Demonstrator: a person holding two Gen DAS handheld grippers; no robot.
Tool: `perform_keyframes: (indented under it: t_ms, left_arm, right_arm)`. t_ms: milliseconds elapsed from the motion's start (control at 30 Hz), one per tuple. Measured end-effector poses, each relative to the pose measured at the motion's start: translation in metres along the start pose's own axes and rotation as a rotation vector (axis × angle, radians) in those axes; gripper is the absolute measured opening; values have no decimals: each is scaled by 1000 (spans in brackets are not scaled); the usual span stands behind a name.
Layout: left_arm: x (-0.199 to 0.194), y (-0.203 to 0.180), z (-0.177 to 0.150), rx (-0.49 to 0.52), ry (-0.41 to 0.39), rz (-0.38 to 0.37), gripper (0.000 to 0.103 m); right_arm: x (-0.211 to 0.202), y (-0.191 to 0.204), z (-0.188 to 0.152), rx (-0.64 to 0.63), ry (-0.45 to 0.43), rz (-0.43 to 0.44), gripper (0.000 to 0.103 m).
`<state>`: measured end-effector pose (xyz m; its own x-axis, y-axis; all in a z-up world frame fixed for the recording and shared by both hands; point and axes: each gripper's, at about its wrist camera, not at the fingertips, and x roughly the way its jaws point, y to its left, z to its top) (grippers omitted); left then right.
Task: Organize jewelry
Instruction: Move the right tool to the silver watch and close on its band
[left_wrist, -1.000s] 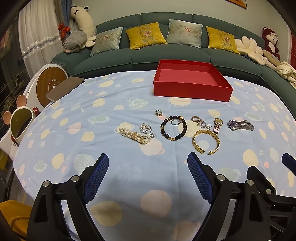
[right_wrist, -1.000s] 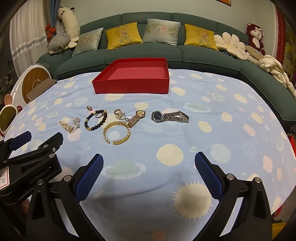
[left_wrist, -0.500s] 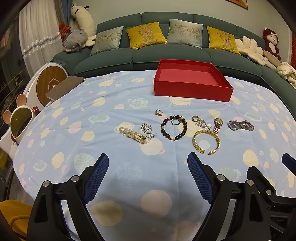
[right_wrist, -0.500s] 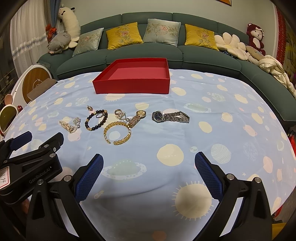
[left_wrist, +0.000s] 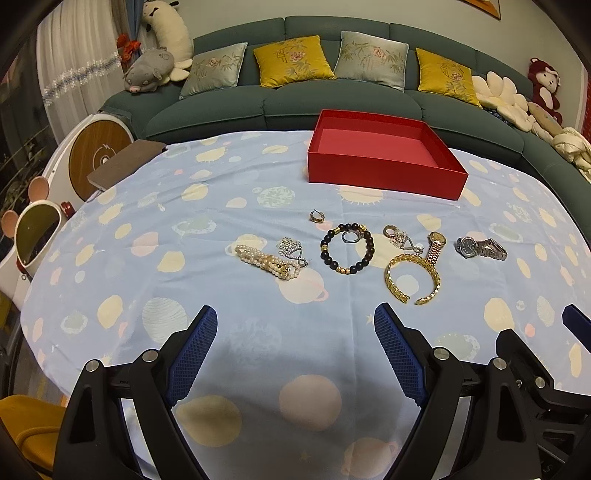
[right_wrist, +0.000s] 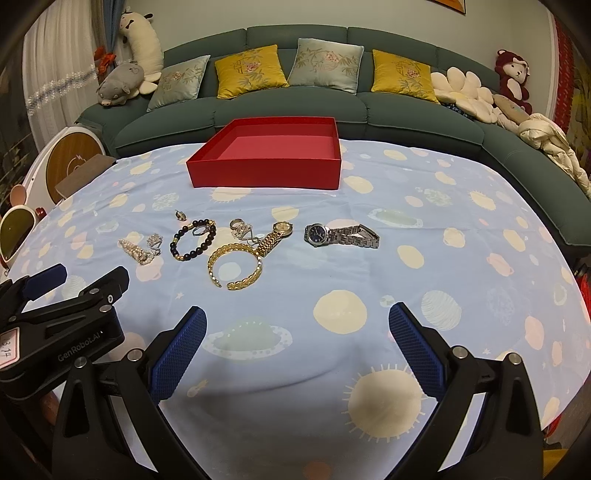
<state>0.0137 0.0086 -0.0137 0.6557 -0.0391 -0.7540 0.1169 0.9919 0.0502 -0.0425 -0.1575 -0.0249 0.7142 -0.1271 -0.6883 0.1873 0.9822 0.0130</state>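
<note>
Both grippers hovered low over the tablecloth (left_wrist: 122, 206), left gripper (left_wrist: 295, 328) & right gripper (right_wrist: 297, 326) jaws wide apart, holding nothing; jewelry row incl. gold bangle (right_wrist: 235, 267) lay ahead, red box (right_wrist: 267, 155) beyond

Evenly lit from overhead, soft and slightly dim toward the corners. Heavy fisheye bending along every edge, black vignette at upper left and upper right. Faint shadow on the worktop (left_wrist: 258, 354) at lower centre. Sharp mid-frame, softer near the rim. No glare.
</note>
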Motion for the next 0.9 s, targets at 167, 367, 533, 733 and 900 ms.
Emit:
perform_keyframes:
  t_ms: [167, 367, 533, 733, 900]
  left_arm:
    - [13, 27, 13, -104, 19, 8, 84]
    - [41, 64, 32, -181, 28, 24, 85]
    - [65, 93, 42, -237, 54, 38, 85]
    - [84, 103, 39, -212, 79, 43, 85]
    - [87, 92, 37, -159, 70, 0, 85]
  right_arm:
    - [6, -10, 19, -11, -23, -24, 93]
    - [33, -28, 49, -5, 26, 4, 84]
    - [71, -31, 59, -7, 107, 68, 70]
    - [102, -29, 64, -29, 116, 85, 62]
    - [117, -37, 72, -46, 122, 68, 62]
